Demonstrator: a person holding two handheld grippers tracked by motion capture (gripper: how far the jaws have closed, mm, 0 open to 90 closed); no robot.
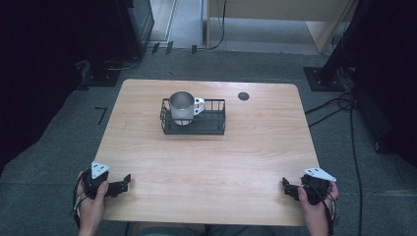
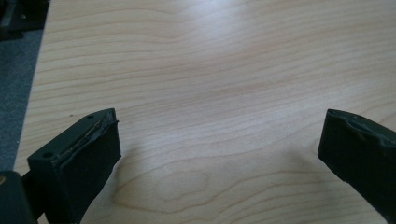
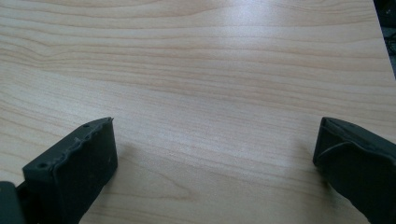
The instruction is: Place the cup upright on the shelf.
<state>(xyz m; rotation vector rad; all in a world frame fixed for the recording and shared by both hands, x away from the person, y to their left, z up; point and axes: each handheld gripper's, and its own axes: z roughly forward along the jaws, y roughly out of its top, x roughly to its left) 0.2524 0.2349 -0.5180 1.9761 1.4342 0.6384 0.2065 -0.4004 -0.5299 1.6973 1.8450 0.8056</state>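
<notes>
A steel mug (image 1: 183, 107) with a white handle stands upright in the left end of a black wire basket (image 1: 215, 123) at the middle back of the wooden table (image 1: 206, 157). My left gripper (image 1: 123, 184) rests at the table's front left corner, held by a hand, far from the basket. My right gripper (image 1: 287, 188) rests at the front right corner, also hand-held. In the left gripper view the gripper (image 2: 219, 140) stands open over bare wood. In the right gripper view that gripper (image 3: 217, 140) is open too, with nothing between its jaws.
A small dark round cap (image 1: 243, 96) sits in the tabletop near the back right. Around the table lies grey carpet with cables (image 1: 344, 105) at the right and dark stands (image 1: 105, 73) at the back left.
</notes>
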